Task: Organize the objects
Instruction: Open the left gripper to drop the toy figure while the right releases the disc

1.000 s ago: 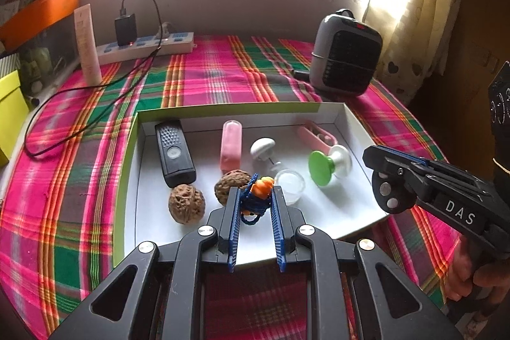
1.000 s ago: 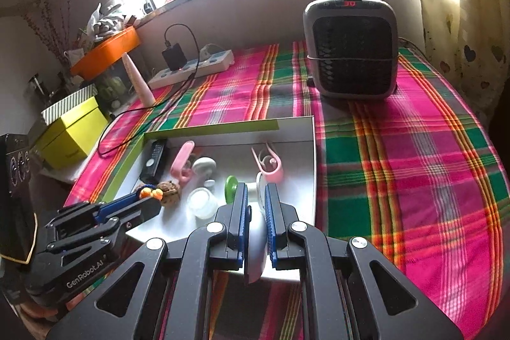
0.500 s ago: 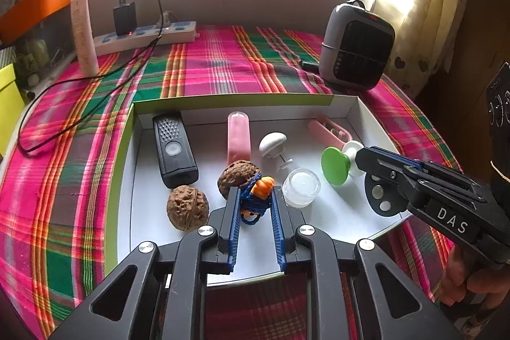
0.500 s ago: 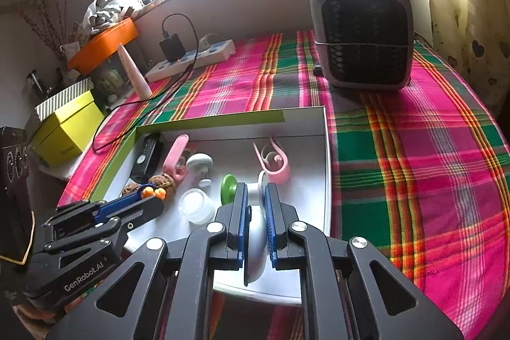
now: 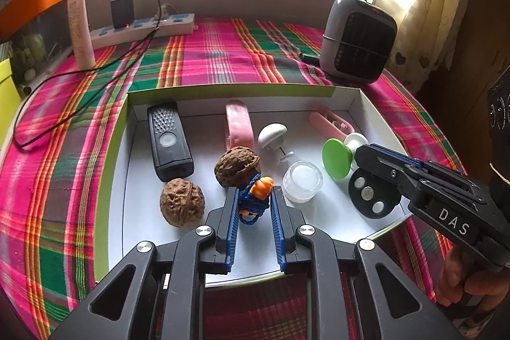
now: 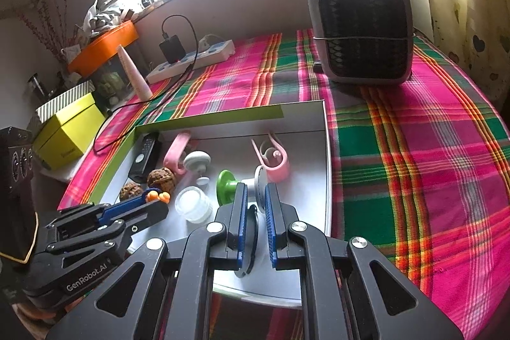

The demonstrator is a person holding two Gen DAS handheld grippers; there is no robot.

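Both views have crept closer over the box (image 5: 376, 113) | your left gripper (image 5: 254, 206) clamps the blue-orange charm (image 5: 256, 195) near its front edge | right gripper (image 6: 254, 206) clamps a black disc (image 5: 373, 196) at the front-right corner | neither placed yet.

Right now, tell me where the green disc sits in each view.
Left wrist view: the green disc stands right of centre in the white box, beside the clear jar.
Right wrist view: green disc just left of centre.
Shared landmark: the heater.
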